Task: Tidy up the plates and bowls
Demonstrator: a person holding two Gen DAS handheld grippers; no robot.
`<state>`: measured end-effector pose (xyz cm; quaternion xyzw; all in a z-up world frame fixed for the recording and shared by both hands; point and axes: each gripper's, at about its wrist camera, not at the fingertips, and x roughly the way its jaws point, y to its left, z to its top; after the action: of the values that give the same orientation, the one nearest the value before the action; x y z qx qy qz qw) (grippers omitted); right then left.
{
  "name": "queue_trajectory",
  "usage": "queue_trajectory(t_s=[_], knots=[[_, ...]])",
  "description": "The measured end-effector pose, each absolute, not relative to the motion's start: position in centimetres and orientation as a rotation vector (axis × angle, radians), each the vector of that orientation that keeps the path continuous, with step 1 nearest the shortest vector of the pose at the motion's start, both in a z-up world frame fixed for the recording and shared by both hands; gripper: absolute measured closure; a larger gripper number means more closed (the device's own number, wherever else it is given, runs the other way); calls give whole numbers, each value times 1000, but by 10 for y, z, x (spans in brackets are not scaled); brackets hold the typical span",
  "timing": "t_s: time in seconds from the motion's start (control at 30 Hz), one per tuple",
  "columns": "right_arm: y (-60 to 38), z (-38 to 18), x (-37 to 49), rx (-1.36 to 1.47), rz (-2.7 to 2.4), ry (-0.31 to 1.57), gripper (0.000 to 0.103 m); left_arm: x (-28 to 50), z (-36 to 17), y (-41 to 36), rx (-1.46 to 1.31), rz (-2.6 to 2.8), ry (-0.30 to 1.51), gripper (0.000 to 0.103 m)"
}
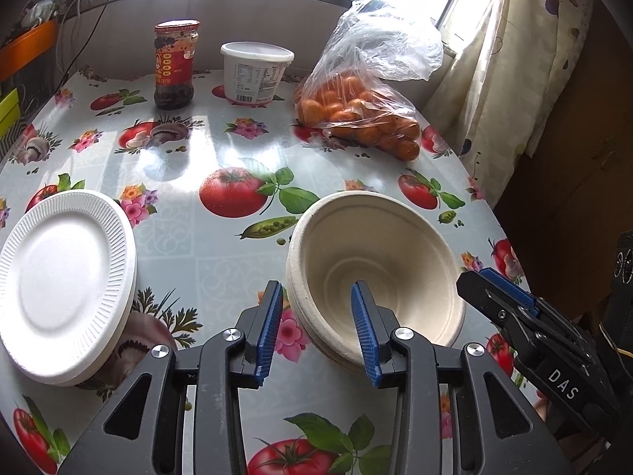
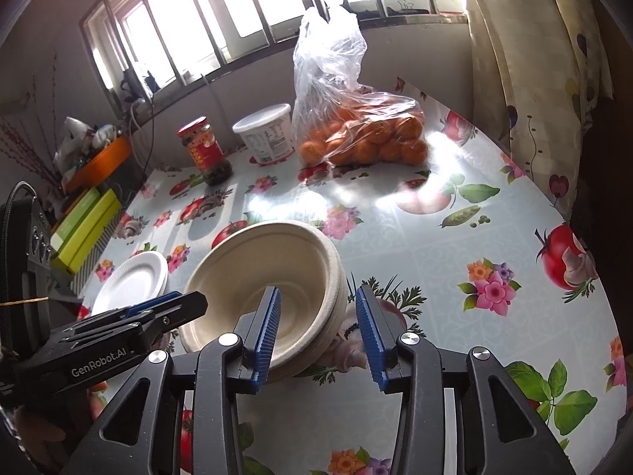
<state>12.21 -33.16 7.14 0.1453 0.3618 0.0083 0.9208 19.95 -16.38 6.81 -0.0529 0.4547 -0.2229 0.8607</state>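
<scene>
A stack of beige paper bowls (image 1: pixel 395 245) (image 2: pixel 245 261) sits tilted on the flowered tablecloth (image 1: pixel 221 261). My left gripper (image 1: pixel 316 285) straddles the stack's left rim, one finger outside and one inside the top bowl. Its blue pads stand apart from the rim, so it is open. My right gripper (image 2: pixel 318 288) straddles the right rim the same way, also open with a gap on both sides. Each gripper shows in the other's view: the right gripper (image 1: pixel 494 289) and the left gripper (image 2: pixel 170 308). A stack of white foam plates (image 1: pixel 59 277) (image 2: pixel 134 281) lies to the left of the bowls.
At the back of the table stand a red-lidded jar (image 1: pixel 176 65), a white tub (image 1: pixel 255 71) and a clear bag of oranges (image 1: pixel 356 111). A curtain (image 1: pixel 514 59) hangs past the table's right edge. Green boxes (image 2: pixel 83 229) lie off the left edge.
</scene>
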Motion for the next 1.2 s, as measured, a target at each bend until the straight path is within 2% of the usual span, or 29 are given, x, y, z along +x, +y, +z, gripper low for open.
queue_trajectory(t_s=[0.53, 1.2], knots=[[-337, 53, 131, 340, 15, 788, 63, 210, 47, -154, -216, -525, 1018, 66], [-330, 43, 139, 298, 17, 813, 64, 210, 43, -163, -121, -449, 989, 66]])
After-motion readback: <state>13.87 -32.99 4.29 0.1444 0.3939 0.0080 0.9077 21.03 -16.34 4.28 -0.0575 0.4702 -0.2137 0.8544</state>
